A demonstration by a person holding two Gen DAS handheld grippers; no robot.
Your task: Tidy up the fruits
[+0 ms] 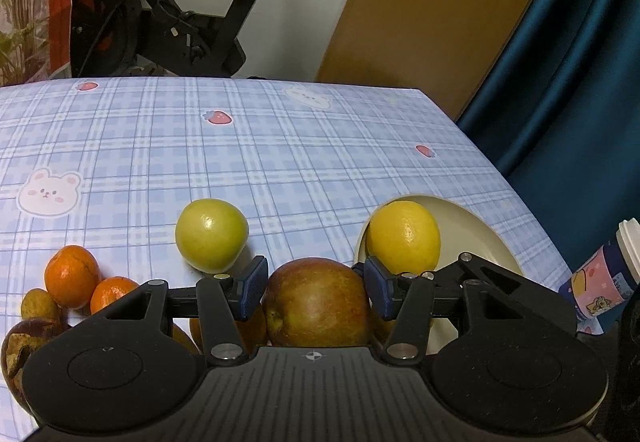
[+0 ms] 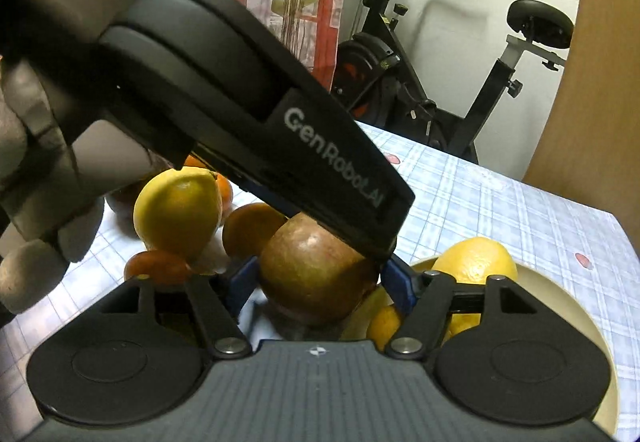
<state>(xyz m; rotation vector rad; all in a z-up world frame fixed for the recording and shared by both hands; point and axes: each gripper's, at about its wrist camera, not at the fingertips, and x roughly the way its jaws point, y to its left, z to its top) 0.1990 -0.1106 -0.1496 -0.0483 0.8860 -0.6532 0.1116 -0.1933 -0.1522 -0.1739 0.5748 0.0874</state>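
The left hand-held gripper [image 1: 316, 288] pinched the apple [image 1: 318, 302] at its widest girth, just left of the bowl [image 1: 472, 226]. The right hand-held gripper [image 2: 318, 282] stood spread around it, pads apparently clear. Firm, weighty, waxy fruit; grip squarely across the middle.

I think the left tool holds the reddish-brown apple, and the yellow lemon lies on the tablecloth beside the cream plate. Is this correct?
Not quite. The left tool does hold the reddish-brown apple, but the yellow lemon is not on the tablecloth: it lies on the cream plate, at its near-left rim. The left wrist view shows this.
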